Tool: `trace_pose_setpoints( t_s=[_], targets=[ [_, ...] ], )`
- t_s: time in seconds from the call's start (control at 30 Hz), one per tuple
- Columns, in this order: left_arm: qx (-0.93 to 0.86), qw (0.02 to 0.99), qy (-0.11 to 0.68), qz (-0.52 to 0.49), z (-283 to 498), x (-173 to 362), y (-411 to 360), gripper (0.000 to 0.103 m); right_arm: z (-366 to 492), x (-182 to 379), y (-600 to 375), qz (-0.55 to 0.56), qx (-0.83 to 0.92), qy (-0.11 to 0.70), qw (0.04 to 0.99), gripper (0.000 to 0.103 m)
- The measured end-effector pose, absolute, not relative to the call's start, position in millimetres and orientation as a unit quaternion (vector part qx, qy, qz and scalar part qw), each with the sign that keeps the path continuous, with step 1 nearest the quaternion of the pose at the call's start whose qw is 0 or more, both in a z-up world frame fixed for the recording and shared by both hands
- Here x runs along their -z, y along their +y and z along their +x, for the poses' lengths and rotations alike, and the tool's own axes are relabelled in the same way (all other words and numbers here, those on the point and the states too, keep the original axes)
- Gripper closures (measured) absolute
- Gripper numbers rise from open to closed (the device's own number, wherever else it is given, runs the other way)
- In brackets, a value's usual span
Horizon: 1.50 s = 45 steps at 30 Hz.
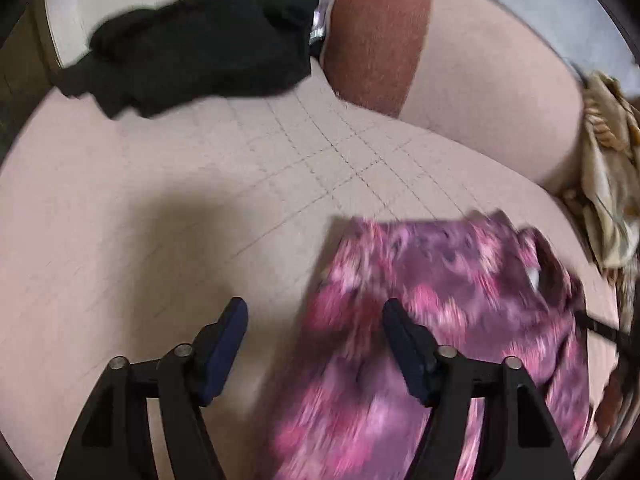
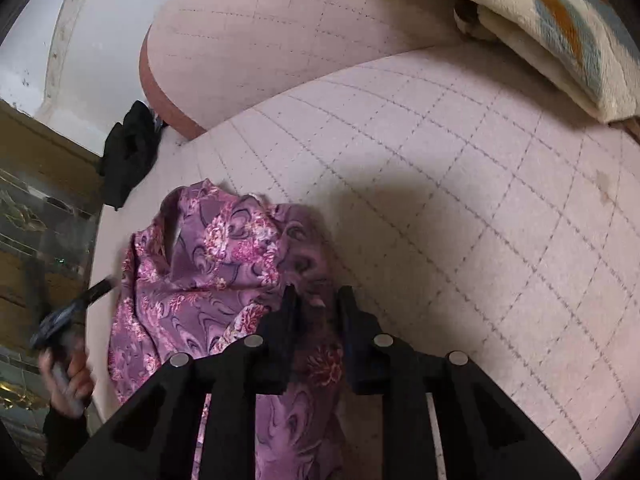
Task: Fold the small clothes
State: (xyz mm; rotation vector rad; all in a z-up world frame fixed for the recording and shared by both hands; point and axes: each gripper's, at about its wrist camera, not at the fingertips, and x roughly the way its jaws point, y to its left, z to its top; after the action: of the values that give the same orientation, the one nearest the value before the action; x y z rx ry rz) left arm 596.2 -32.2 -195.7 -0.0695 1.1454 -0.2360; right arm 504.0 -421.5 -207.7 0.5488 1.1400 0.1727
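A purple floral garment [image 1: 440, 280] [image 2: 208, 264] lies crumpled on the pink quilted bed cover [image 1: 120, 208] [image 2: 480, 208]. My left gripper [image 1: 316, 312] is open above the bed, its right finger over the garment's left edge and its left finger over bare cover. Nothing sits between its pads. My right gripper [image 2: 318, 300] points down at the garment's right edge with its jaws narrow. A strip of the cloth shows in the gap, and the pads look apart from it. A hand [image 2: 68, 380] holds the blurred left gripper at the bed's left edge in the right wrist view.
A black garment [image 1: 192, 48] [image 2: 128, 152] lies bunched at the far side of the bed. A pink pillow with a rust-coloured end [image 1: 480, 80] [image 2: 280, 40] rests behind. A cream patterned blanket [image 2: 540, 20] [image 1: 608, 168] is heaped to the right. Dark furniture [image 2: 40, 220] borders the bed's left edge.
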Motion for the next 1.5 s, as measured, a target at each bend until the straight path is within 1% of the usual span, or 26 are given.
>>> trace_pose_setpoints(
  t_s=[0.03,0.07,0.1,0.13,0.3,0.4,0.47,0.53,0.57,0.6,0.63,0.67,0.7,0.73,0.87,0.97,1.03,1.07,1.1,1.13,1.2,1.27,1.33,1.43,1.47,1.5],
  targets=[
    [0.105,0.829,0.548,-0.032,601.3,201.9,-36.9,0.050,505.9,209.1,-420.6,0.259,-0.083,0.533,0.801,0.079],
    [0.090,0.837,0.539,-0.015,601.2,202.8,-43.3,0.053,508.4,209.4,-418.6,0.250,-0.080,0.534,0.804,0.078],
    [0.103,0.842,0.530,-0.005,598.8,199.1,-48.5,0.087,510.4,207.2,-416.8,0.235,-0.071,0.534,0.809,0.087],
    [0.129,0.837,0.531,-0.001,597.4,195.0,-51.2,0.097,510.9,204.3,-417.3,0.231,-0.066,0.531,0.813,0.093],
    [0.152,0.855,0.488,-0.085,604.6,157.8,-6.3,0.098,512.1,173.1,-445.3,0.220,-0.028,0.478,0.850,0.097],
    [0.092,0.858,0.506,-0.007,615.6,187.0,-23.8,0.098,530.5,198.1,-443.8,0.206,0.003,0.514,0.833,0.097],
    [0.073,0.849,0.523,-0.012,617.2,200.9,-23.7,0.093,535.1,204.1,-436.1,0.187,0.017,0.515,0.836,0.096],
    [0.076,0.851,0.518,-0.036,600.7,179.3,-14.2,0.079,526.3,189.5,-437.1,0.204,0.002,0.515,0.833,0.085],
    [0.086,0.857,0.506,-0.041,588.3,167.5,-9.5,0.074,508.8,174.9,-438.4,0.214,-0.008,0.504,0.837,0.073],
    [0.101,0.864,0.492,-0.041,573.1,155.6,-4.2,0.058,491.1,162.9,-437.5,0.217,-0.012,0.492,0.843,0.059],
    [0.115,0.869,0.479,-0.032,553.2,141.9,1.7,0.039,468.1,150.9,-435.9,0.218,-0.018,0.478,0.851,0.051],
    [0.117,0.875,0.469,-0.024,531.6,132.5,10.6,0.032,449.5,143.8,-432.9,0.219,-0.025,0.474,0.853,0.037],
    [0.110,0.880,0.461,-0.021,505.6,127.5,22.4,0.023,426.7,139.1,-429.4,0.223,-0.033,0.475,0.851,0.036],
    [0.104,0.881,0.460,-0.024,490.0,127.3,30.0,0.021,403.4,138.1,-430.3,0.235,-0.045,0.474,0.847,0.036],
    [0.105,0.870,0.475,-0.078,445.3,156.6,53.2,0.023,344.2,163.7,-435.6,0.301,-0.048,0.474,0.826,0.037],
    [0.120,0.851,0.505,-0.076,447.3,181.9,40.0,0.033,350.4,183.9,-430.6,0.304,-0.038,0.494,0.814,0.051],
    [0.116,0.836,0.530,-0.075,449.8,199.8,32.6,0.049,353.5,196.0,-430.9,0.298,-0.018,0.508,0.808,0.058],
    [0.104,0.840,0.528,-0.071,448.6,203.0,32.8,0.054,353.9,201.8,-433.4,0.313,-0.024,0.513,0.799,0.075],
    [0.101,0.846,0.519,-0.072,446.4,199.3,32.3,0.085,354.1,205.3,-437.0,0.321,-0.030,0.513,0.796,0.088],
    [0.119,0.839,0.525,-0.085,446.4,195.3,32.1,0.098,350.8,204.0,-441.0,0.321,-0.027,0.510,0.797,0.094],
    [0.122,0.841,0.518,-0.102,443.5,184.5,37.6,0.098,343.3,195.5,-446.6,0.313,-0.017,0.502,0.806,0.098],
    [0.124,0.852,0.503,-0.077,442.7,175.9,36.1,0.098,345.4,188.5,-445.3,0.271,0.017,0.501,0.822,0.098],
    [0.107,0.845,0.522,-0.036,448.3,191.9,30.5,0.098,355.3,204.5,-443.2,0.258,0.040,0.521,0.813,0.098],
    [0.090,0.850,0.520,0.000,447.9,198.0,19.6,0.092,358.6,206.9,-440.4,0.254,0.038,0.518,0.816,0.091],
    [0.087,0.850,0.519,-0.003,444.9,193.9,19.9,0.087,354.9,204.5,-443.2,0.262,0.037,0.514,0.816,0.076],
    [0.079,0.848,0.523,-0.004,440.2,192.2,21.5,0.072,346.5,202.3,-448.4,0.280,0.042,0.507,0.814,0.052]
  ],
)
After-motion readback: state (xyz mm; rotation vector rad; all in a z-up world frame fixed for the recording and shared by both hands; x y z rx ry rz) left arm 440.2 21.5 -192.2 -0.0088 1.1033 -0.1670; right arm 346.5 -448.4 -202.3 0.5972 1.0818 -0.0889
